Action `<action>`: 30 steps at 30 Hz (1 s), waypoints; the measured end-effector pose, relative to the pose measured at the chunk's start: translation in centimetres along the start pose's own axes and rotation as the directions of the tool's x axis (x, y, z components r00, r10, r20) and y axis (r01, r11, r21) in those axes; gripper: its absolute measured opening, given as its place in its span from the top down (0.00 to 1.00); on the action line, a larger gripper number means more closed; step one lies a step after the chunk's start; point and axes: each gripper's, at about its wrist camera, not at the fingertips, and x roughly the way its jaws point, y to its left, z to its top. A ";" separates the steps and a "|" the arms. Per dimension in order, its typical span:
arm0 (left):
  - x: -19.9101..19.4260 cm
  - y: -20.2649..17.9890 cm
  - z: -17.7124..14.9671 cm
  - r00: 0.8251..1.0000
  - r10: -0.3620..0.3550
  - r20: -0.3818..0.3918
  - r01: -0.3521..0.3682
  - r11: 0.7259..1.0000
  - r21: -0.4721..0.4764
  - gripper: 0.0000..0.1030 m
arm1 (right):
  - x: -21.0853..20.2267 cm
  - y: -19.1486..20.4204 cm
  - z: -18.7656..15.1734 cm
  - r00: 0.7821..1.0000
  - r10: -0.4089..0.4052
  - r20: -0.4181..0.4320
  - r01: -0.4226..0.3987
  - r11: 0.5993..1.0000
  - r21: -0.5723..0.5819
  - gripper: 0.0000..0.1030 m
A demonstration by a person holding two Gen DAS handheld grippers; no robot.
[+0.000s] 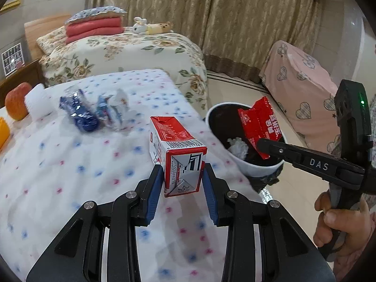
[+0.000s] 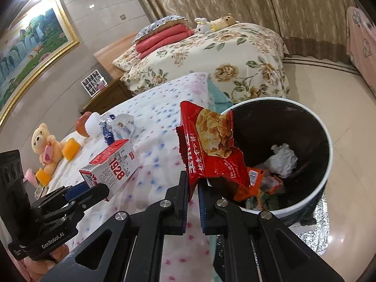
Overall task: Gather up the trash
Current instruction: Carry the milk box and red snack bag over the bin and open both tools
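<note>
- At the far left of the bed, on its dotted white cover, I see an apple, with a white cup-like thing just beside it.
- Right of those lie two crushed plastic bottles with blue labels, flat on the cover and well apart from my left gripper.
- A yellow teddy bear sits at the far left end of the bed in my right wrist view, with orange blocks beside it.
- My left gripper is clenched on a red and white milk carton; the blue pads press both its sides, and the carton is over the bed near its right edge.
- The trash bin stands on the floor just beside the bed, white outside and dark inside, with a crumpled white paper and some orange wrappers at the bottom.
- My right gripper is clamped on the lower edge of a red snack bag, which hangs at the near left rim of the bin, partly over its opening.
- My right hand grips that tool's handle at the far right.
</note>
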 end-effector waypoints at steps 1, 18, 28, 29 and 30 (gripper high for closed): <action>0.2 -0.4 0.2 1.000 -0.007 0.000 0.007 1.000 0.007 0.68 | -0.1 -0.3 0.0 1.000 -0.002 0.001 0.002 1.000 0.005 0.93; 3.0 -4.4 2.2 0.998 -0.064 -0.010 0.065 0.994 0.082 0.68 | -0.2 -4.0 0.2 0.999 -0.040 -0.005 0.040 0.997 0.059 0.93; 4.6 -5.9 2.8 0.996 -0.088 -0.025 0.090 0.990 0.106 0.68 | 0.2 -5.5 0.5 0.999 -0.045 -0.013 0.046 0.995 0.092 0.92; 4.8 -6.0 2.9 0.995 -0.092 -0.028 0.094 0.990 0.107 0.68 | 0.3 -5.7 0.6 0.999 -0.046 -0.014 0.047 0.994 0.094 0.92; 4.9 -6.2 3.0 0.995 -0.094 -0.030 0.096 0.989 0.110 0.68 | 0.3 -5.8 0.6 0.999 -0.047 -0.015 0.048 0.994 0.096 0.92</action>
